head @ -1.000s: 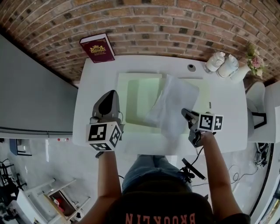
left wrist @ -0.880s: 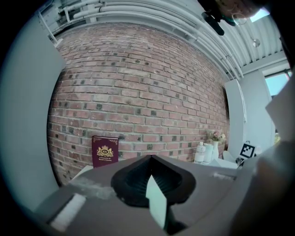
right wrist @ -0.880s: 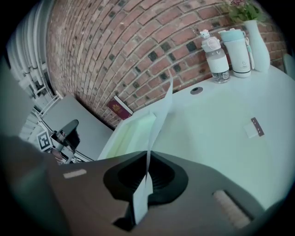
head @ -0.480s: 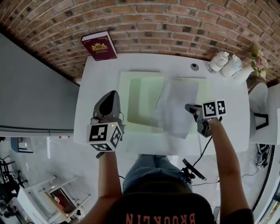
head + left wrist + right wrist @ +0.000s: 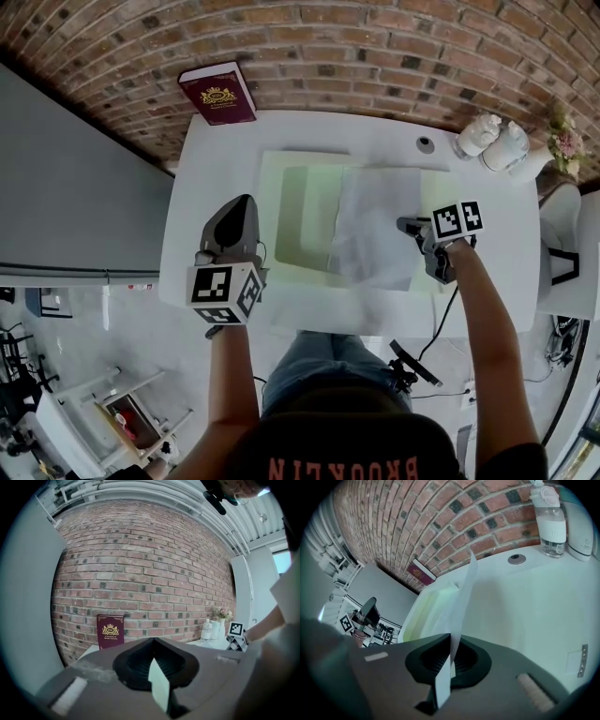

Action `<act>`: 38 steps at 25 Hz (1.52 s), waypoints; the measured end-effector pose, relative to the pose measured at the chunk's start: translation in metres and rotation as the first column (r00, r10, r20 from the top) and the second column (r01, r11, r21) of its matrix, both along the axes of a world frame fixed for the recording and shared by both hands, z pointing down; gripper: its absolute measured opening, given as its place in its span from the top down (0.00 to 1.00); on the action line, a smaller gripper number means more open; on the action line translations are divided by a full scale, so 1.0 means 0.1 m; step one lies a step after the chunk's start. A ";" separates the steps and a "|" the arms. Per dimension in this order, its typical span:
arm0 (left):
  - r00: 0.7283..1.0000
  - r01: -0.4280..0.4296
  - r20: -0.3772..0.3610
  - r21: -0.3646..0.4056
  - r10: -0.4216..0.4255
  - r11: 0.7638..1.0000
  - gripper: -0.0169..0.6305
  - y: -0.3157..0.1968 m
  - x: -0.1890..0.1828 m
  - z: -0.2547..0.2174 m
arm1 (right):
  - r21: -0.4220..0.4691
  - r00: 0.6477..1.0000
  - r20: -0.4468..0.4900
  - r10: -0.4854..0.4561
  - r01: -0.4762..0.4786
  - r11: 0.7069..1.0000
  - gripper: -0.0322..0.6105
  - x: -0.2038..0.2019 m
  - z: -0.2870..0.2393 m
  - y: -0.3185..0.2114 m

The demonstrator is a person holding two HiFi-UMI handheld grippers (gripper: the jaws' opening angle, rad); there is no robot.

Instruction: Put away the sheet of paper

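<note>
Two grippers: left gripper (image 5: 155, 679) and right gripper (image 5: 451, 660), both clamped, neither empty
Left jaws: narrow, pinched on a thin pale green flap (image 5: 158, 686) seen edge-on; it looks like the folder's cover, held up at the left side
Right jaws: narrow, gripping one edge of the sheet (image 5: 380, 230); the rest reaches forward and sags
Sheet: white and limp; over the right half of the folder (image 5: 300, 216); whether it rests on the folder I cannot tell
Folder: pale green, open on the white table (image 5: 220, 155), straight in front of the person
Step, as I judge it: laying the sheet into the folder; not yet flat, not yet let go
Risk, crease: held by one edge only, the sheet could buckle or fold under itself if pushed forward rather than lowered
Risk, skew: the sheet lies slightly askew to the folder; released so, a corner could stick out and bend when the cover shuts
Risk, cover: if the left jaws slip, the flap could drop onto the sheet or the right gripper before the sheet is in
Risk, drag: drawing the right gripper back before its jaws part would pull the sheet out again
</note>
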State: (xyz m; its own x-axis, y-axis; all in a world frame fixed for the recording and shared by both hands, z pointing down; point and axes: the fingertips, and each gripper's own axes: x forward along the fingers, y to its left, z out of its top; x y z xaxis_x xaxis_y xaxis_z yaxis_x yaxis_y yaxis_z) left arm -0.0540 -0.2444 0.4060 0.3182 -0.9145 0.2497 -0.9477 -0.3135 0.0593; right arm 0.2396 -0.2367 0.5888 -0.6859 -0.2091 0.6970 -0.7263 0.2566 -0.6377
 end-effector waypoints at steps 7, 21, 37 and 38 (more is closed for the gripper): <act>1.000 0.006 0.009 -0.016 -0.006 1.000 0.98 -0.03 -0.13 0.06 | -0.020 1.000 0.012 -0.007 0.007 1.000 0.95 -0.20 0.09 -0.08; 1.000 -0.006 0.007 -0.031 0.006 0.999 0.98 -0.16 -0.49 0.13 | -0.040 1.000 -0.010 0.029 -0.029 0.999 0.95 -0.67 0.17 -0.16; 1.000 0.002 -0.018 -0.034 -0.003 0.999 0.98 -0.22 -0.83 0.18 | -0.040 1.000 0.000 0.029 -0.029 0.999 0.95 -1.30 0.24 -0.27; 1.000 0.004 -0.019 -0.034 -0.005 0.999 0.98 -0.21 -0.85 0.19 | -0.040 1.000 0.000 0.027 -0.027 0.999 0.95 -1.34 0.24 -0.28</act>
State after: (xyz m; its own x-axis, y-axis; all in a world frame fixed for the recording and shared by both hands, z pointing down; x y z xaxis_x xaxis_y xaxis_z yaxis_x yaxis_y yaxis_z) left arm -0.1390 -0.2656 0.4245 0.3192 -0.9069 0.2751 -0.9477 -0.3069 0.0877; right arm 0.1060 -0.2643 0.6128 -0.6809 -0.1997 0.7046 -0.7321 0.2109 -0.6477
